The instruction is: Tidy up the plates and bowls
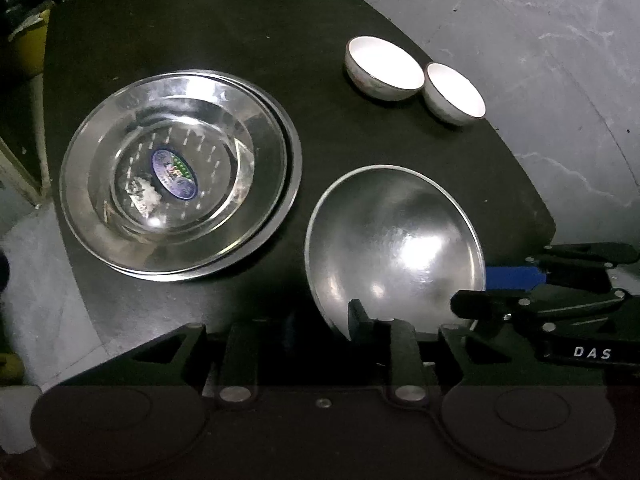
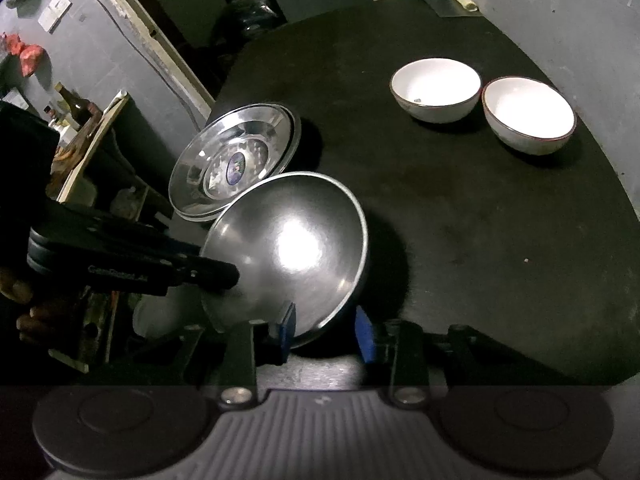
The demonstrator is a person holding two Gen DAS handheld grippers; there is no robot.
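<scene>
The big steel bowl (image 2: pixel 296 248) is at the near side of the dark round table (image 1: pixel 200 32), just in front of both of my tongs. It is tilted, with its hollow side turned up and toward the cameras. I cannot tell if its underside touches the table.

My right gripper (image 2: pixel 326 330) has the near rim of this bowl between its two blue pads. The inner pad (image 2: pixel 286 326) lies against the inside of the bowl. The outer pad stands a little away from the wall, with a dark gap, so I read these jaws as parted and not pressing.

My left gripper (image 1: pixel 404 322) reaches the bowl from the other side. In the right wrist view its black tip is at the left rim of the bowl, and a hand (image 2: pixel 24 308) holds it from behind. The place where its fingers meet the rim is dark and partly hidden, so I cannot tell whether this gripper is clamped or loose.

Just beside the bowl, on its left, lies a stack of steel plates (image 1: pixel 100 248). The top one carries an oval sticker (image 1: pixel 175 174) in the middle.

Farther back, well apart from the steel things, two white bowls (image 1: pixel 384 68) stand upright side by side, almost touching.

Around the table is a grey floor (image 1: pixel 540 40).
</scene>
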